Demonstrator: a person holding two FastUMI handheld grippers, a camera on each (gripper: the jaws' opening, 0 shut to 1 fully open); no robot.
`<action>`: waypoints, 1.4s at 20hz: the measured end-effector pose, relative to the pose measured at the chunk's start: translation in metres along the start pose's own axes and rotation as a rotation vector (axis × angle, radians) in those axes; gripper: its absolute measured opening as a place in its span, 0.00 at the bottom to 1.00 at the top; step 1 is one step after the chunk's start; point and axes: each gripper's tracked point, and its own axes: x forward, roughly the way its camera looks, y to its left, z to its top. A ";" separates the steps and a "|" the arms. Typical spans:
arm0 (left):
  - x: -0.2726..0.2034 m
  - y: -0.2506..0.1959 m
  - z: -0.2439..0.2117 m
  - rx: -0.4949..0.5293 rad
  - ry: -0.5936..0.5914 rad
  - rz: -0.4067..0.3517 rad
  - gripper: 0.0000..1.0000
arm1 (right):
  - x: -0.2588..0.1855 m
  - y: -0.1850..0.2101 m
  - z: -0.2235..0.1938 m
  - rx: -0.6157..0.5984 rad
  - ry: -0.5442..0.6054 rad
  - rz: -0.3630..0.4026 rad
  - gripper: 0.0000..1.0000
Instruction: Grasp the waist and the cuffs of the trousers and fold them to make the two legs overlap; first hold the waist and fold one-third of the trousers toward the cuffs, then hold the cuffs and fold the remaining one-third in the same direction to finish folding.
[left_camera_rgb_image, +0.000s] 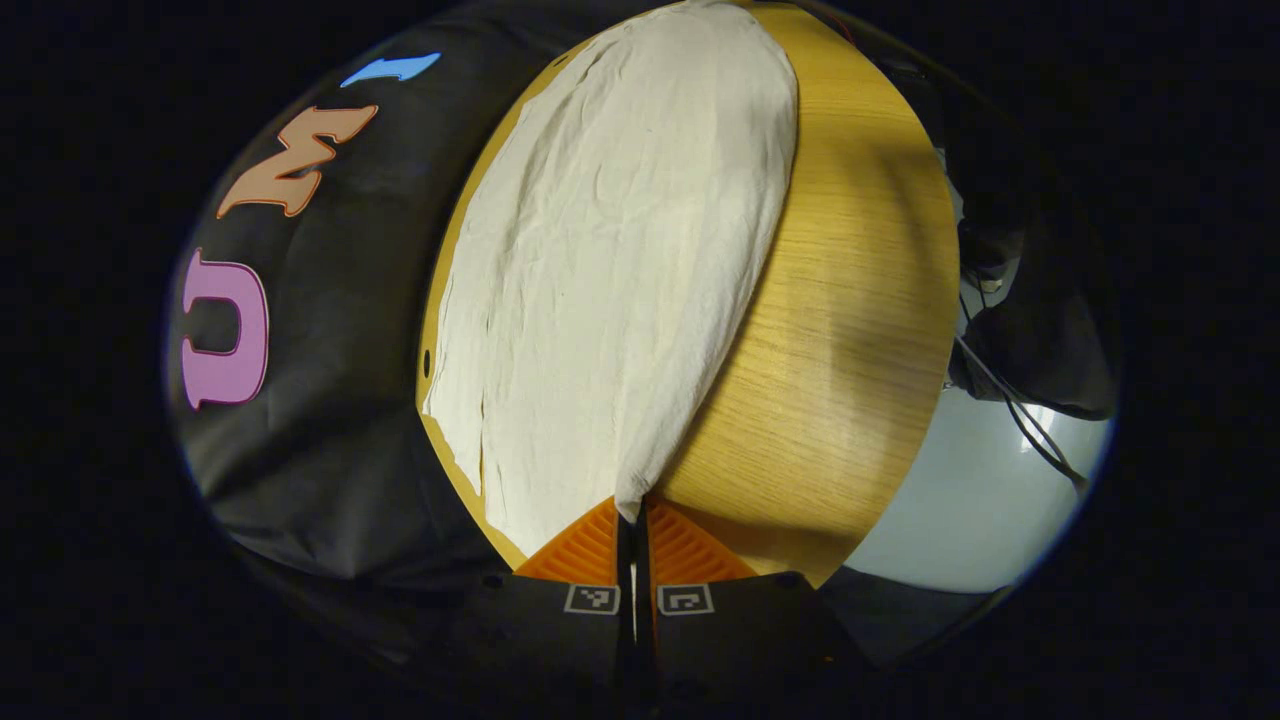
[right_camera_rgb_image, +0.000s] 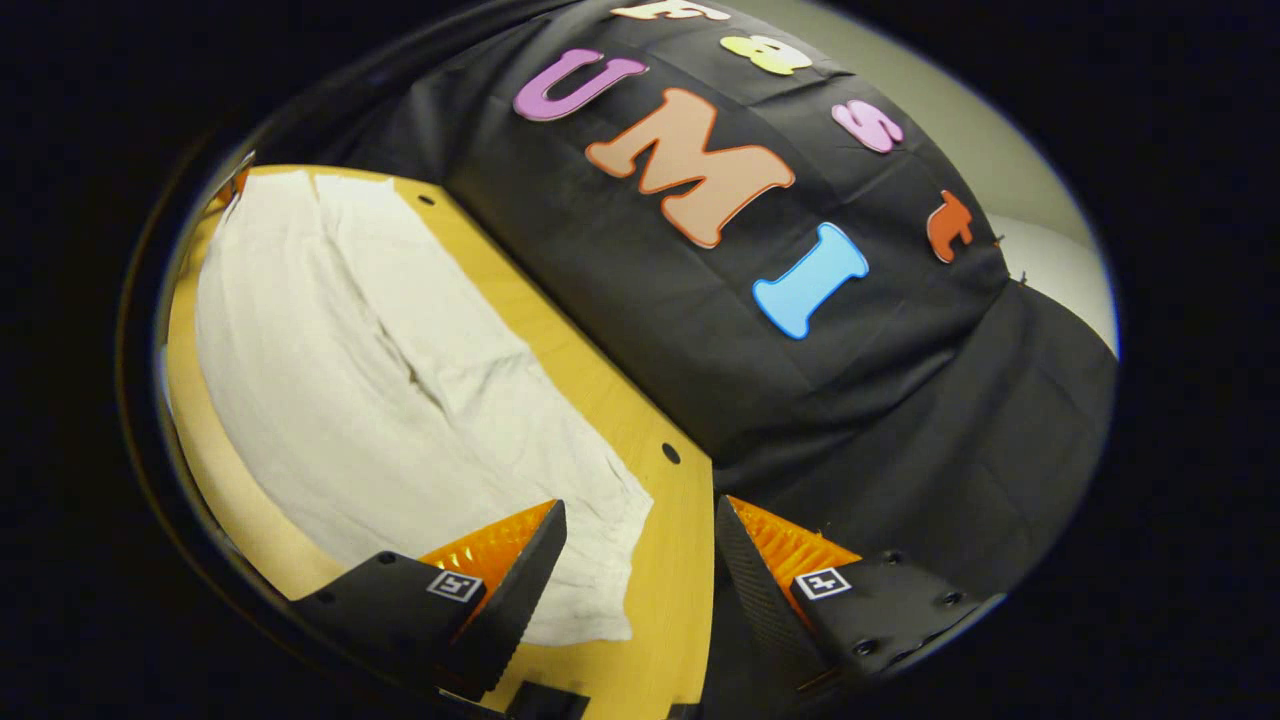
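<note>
Cream-white trousers (left_camera_rgb_image: 610, 270) lie stretched along the wooden table (left_camera_rgb_image: 850, 330), running away from my left gripper (left_camera_rgb_image: 632, 515). That gripper is shut on the near corner of the cloth, which is pinched between its fingers. In the right gripper view the trousers (right_camera_rgb_image: 380, 400) spread from the far left corner down to my right gripper (right_camera_rgb_image: 640, 515). It stands open over the near end of the cloth and the table's edge. Its left finger (right_camera_rgb_image: 520, 570) is over the fabric, its right finger (right_camera_rgb_image: 760, 570) past the table edge. I cannot tell which end is the waist.
The black booth wall (right_camera_rgb_image: 850, 400) hangs close behind the table's far edge. Small dark holes (right_camera_rgb_image: 670, 453) mark the tabletop near that edge. Beyond the table's side in the left gripper view are a pale floor (left_camera_rgb_image: 960, 490), black cables (left_camera_rgb_image: 1020, 410) and dark gear.
</note>
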 end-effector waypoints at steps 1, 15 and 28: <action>0.000 0.000 0.000 0.003 0.001 0.005 0.00 | -0.001 0.004 -0.012 -0.034 0.021 0.021 0.97; 0.003 0.001 -0.001 0.010 0.028 0.035 0.00 | -0.015 0.097 -0.109 -0.482 0.108 0.389 0.97; 0.007 0.006 -0.001 -0.046 0.066 0.084 0.00 | 0.028 0.116 -0.112 -0.563 0.103 0.381 0.26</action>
